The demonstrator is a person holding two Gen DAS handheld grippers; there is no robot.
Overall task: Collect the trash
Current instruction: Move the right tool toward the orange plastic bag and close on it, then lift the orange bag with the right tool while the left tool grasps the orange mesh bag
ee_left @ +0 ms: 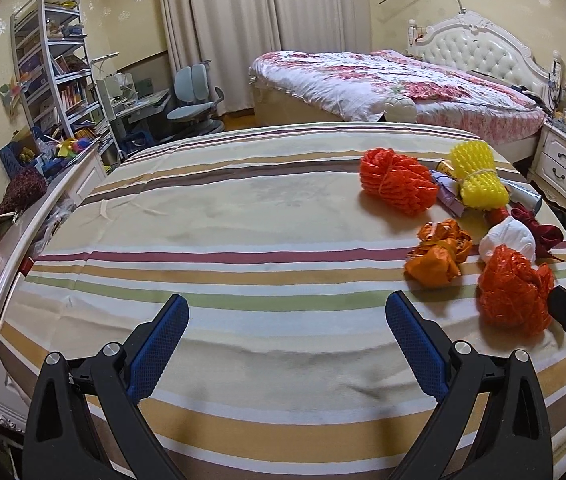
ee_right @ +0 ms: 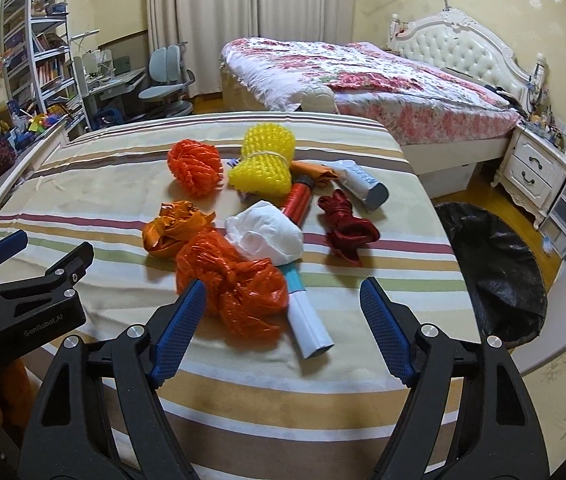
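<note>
Right claw (ee_right: 283,332): apart, nothing held.
Left claw (ee_left: 287,346): apart, bare.
Orange plastic bag (ee_right: 231,280): light, crinkly, slippery; you pinch its bunched middle.

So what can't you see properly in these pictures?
- Black trash bag: inside hidden by its own folds, right wrist view; nearly cut off in the left wrist view.
- White tube: far end under the orange plastic bag.
- Nightstand clutter: too small.
</note>
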